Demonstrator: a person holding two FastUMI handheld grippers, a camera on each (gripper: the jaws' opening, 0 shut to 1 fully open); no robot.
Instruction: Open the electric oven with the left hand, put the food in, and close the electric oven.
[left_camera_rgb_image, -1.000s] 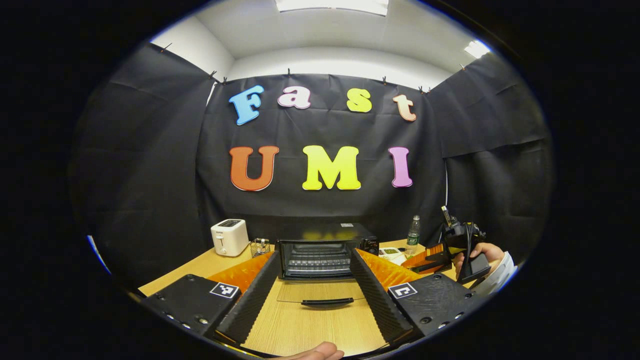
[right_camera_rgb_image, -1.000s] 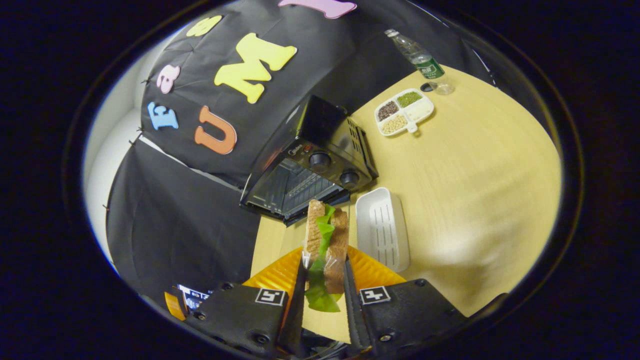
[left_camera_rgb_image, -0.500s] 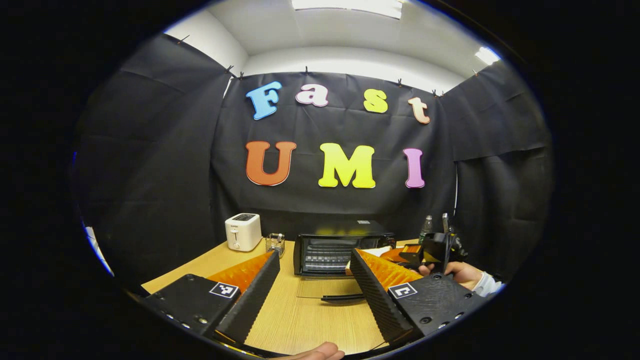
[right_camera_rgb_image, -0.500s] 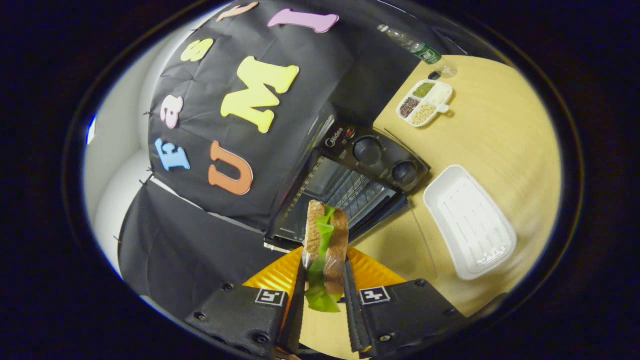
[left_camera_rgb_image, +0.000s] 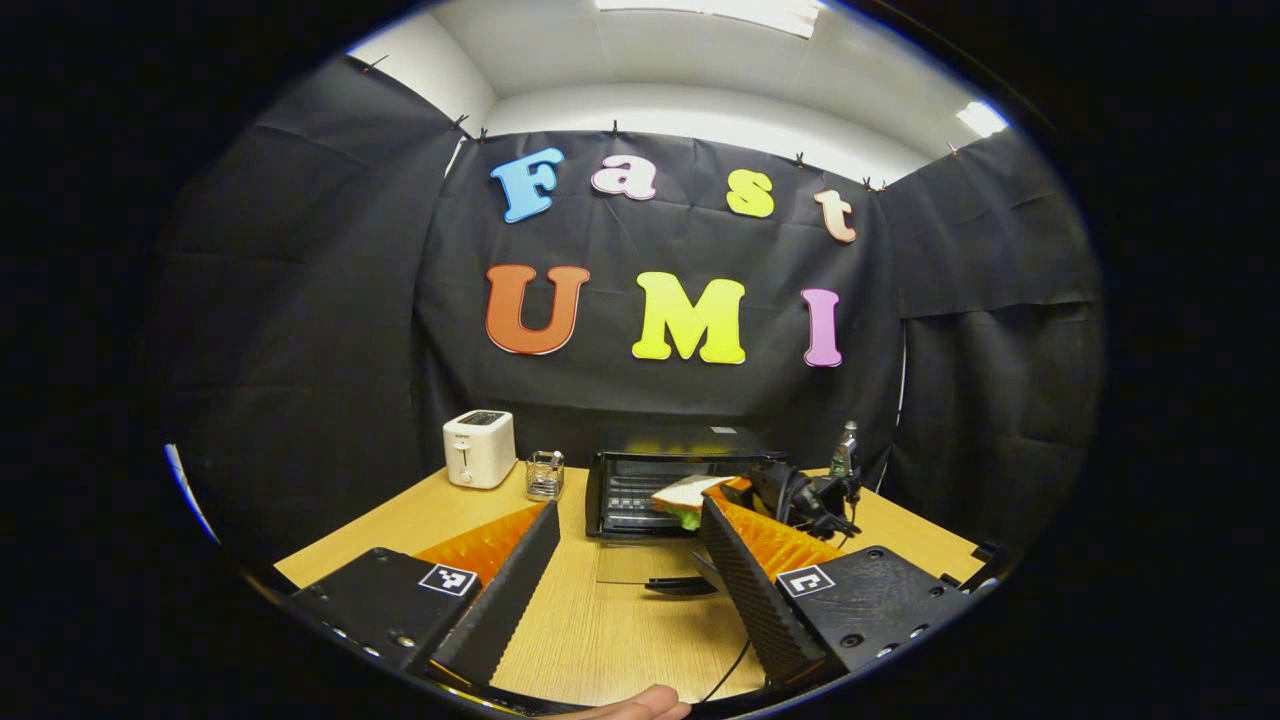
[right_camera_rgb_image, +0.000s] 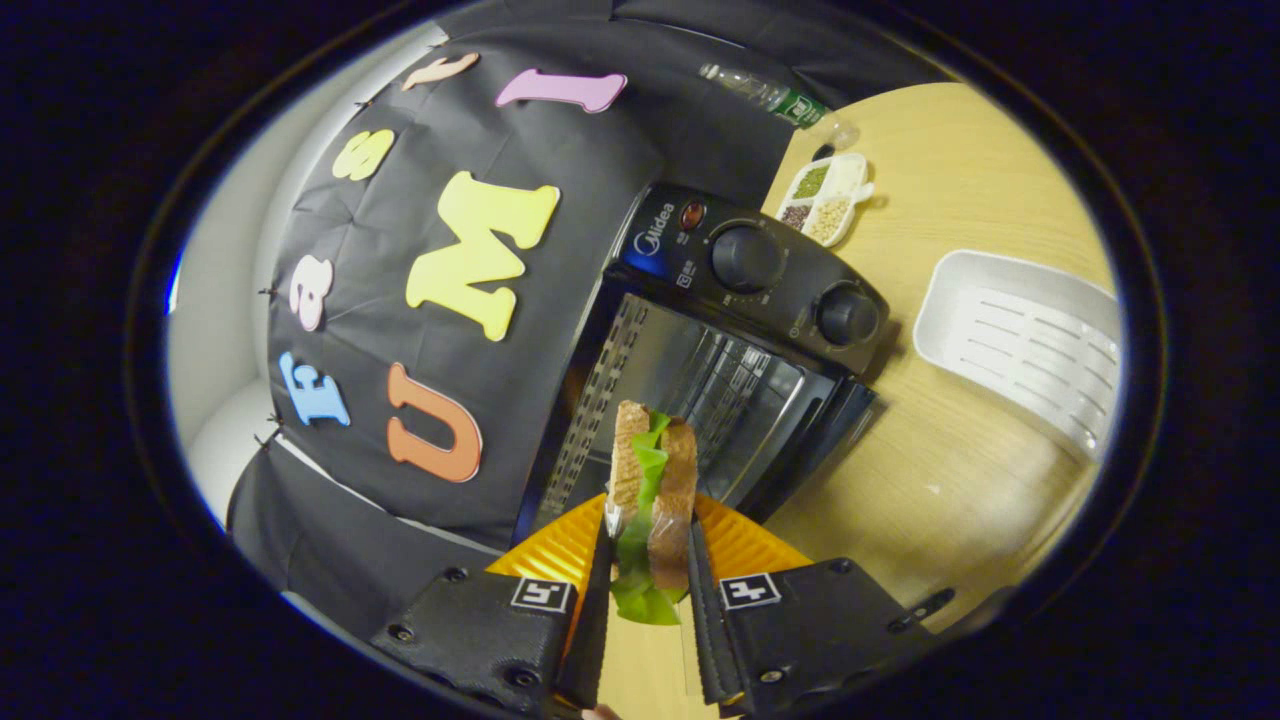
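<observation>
The black electric oven (left_camera_rgb_image: 640, 478) stands at the back of the wooden table, its glass door (left_camera_rgb_image: 640, 565) folded down flat. My left gripper (left_camera_rgb_image: 625, 565) hovers open in front of the door, holding nothing. My right gripper (right_camera_rgb_image: 648, 600) is shut on a sandwich (right_camera_rgb_image: 650, 480) of brown bread and green lettuce. It holds the sandwich right at the oven's open mouth (right_camera_rgb_image: 690, 390). In the left gripper view the sandwich (left_camera_rgb_image: 683, 492) sits at the oven's opening with the right gripper (left_camera_rgb_image: 728, 490) behind it.
A white toaster (left_camera_rgb_image: 480, 448) and a small glass holder (left_camera_rgb_image: 545, 475) stand left of the oven. Right of the oven lie an empty white tray (right_camera_rgb_image: 1030, 335), a divided dish of grains (right_camera_rgb_image: 825, 195) and a plastic bottle (right_camera_rgb_image: 775, 95). A fingertip (left_camera_rgb_image: 640, 706) shows at the bottom.
My right gripper has carried the sandwich from beside the white tray up to the oven's opening. My left gripper has drawn back a little from the opened door.
</observation>
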